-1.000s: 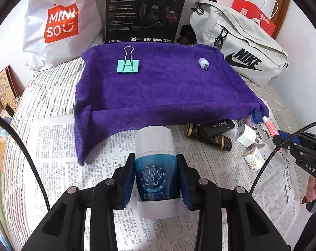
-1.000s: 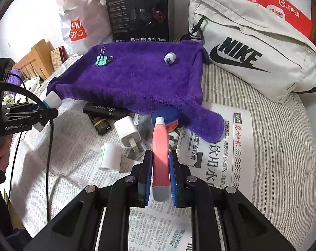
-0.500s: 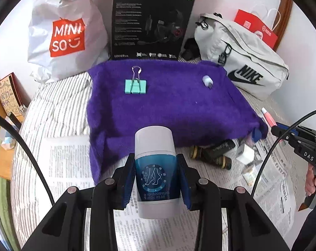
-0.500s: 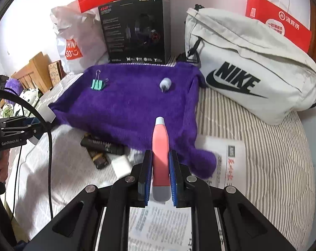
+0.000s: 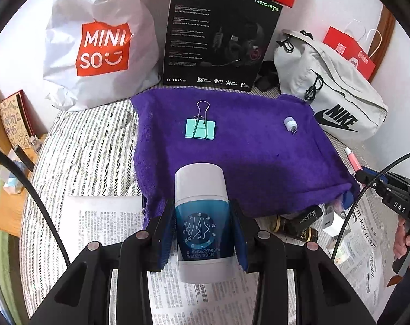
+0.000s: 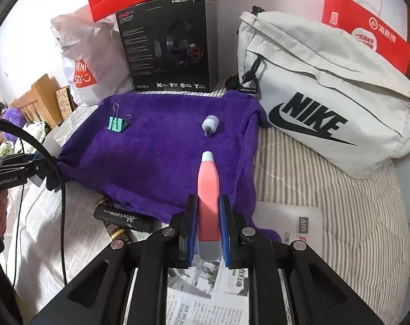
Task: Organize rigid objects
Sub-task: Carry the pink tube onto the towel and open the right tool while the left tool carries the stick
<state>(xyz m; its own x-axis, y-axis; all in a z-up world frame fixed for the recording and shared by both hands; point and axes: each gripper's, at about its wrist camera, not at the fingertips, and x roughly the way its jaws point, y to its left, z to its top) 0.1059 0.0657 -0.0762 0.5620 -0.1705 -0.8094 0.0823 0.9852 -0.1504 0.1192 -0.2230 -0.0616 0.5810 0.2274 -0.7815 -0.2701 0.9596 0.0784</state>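
Observation:
My left gripper [image 5: 202,233] is shut on a white and blue bottle [image 5: 201,216], held above the near left edge of the purple towel [image 5: 232,157]. My right gripper [image 6: 207,227] is shut on a pink tube [image 6: 208,189], held over the towel's [image 6: 164,157] near right part. A teal binder clip [image 5: 200,128] [image 6: 117,123] and a small white adapter [image 5: 290,123] [image 6: 210,124] lie on the towel. Black tubes [image 6: 121,216], a white charger [image 5: 331,222] and a small white bottle [image 5: 340,254] lie on newspaper in front of the towel.
A Miniso bag [image 5: 99,46], a black headset box [image 5: 218,40] and a grey Nike bag [image 6: 327,103] stand behind and right of the towel. Newspaper [image 5: 110,230] covers the striped bed [image 6: 327,189]. A wooden stand [image 5: 12,178] is at the left.
Both grippers have risen and moved forward toward the towel, each still holding its object. The loose items on the newspaper now sit lower and nearer in both views.

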